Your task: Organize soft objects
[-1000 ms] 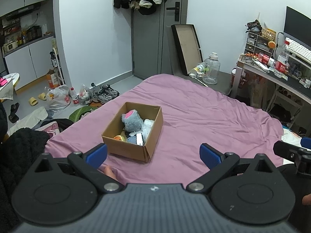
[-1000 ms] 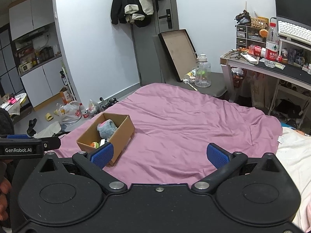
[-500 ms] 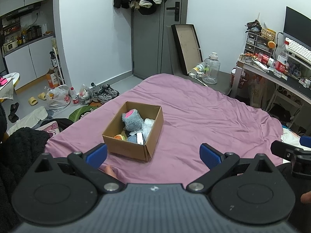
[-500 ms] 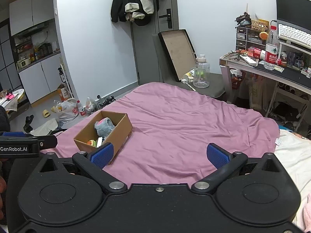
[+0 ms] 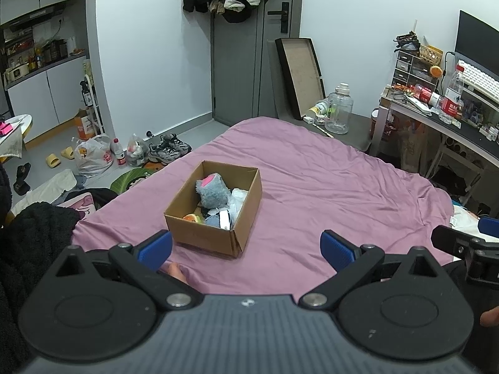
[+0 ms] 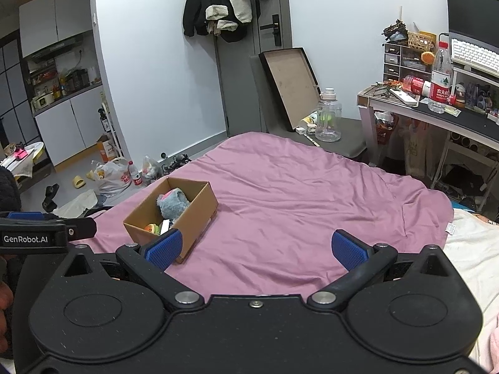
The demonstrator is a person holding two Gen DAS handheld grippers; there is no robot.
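Note:
An open cardboard box (image 5: 243, 218) sits on the purple bedspread (image 5: 327, 193). It holds a grey-blue plush toy (image 5: 212, 191) with a pink patch, white soft items and an orange-green toy (image 5: 191, 217). My left gripper (image 5: 246, 247) is open and empty, above the bed just in front of the box. My right gripper (image 6: 257, 249) is open and empty; the box (image 6: 199, 215) and the plush (image 6: 173, 202) lie ahead to its left.
A desk (image 6: 436, 115) with bottles and a keyboard stands at the right. A dark tray (image 5: 301, 74) leans on the wall by a water jug (image 5: 340, 113). Shoes and bags (image 5: 93, 155) litter the floor at the left. White bedding (image 6: 467, 249) lies right of the bedspread.
Both grippers have drifted slightly; the box sits a little nearer the centre in the right wrist view. Both stay open and empty.

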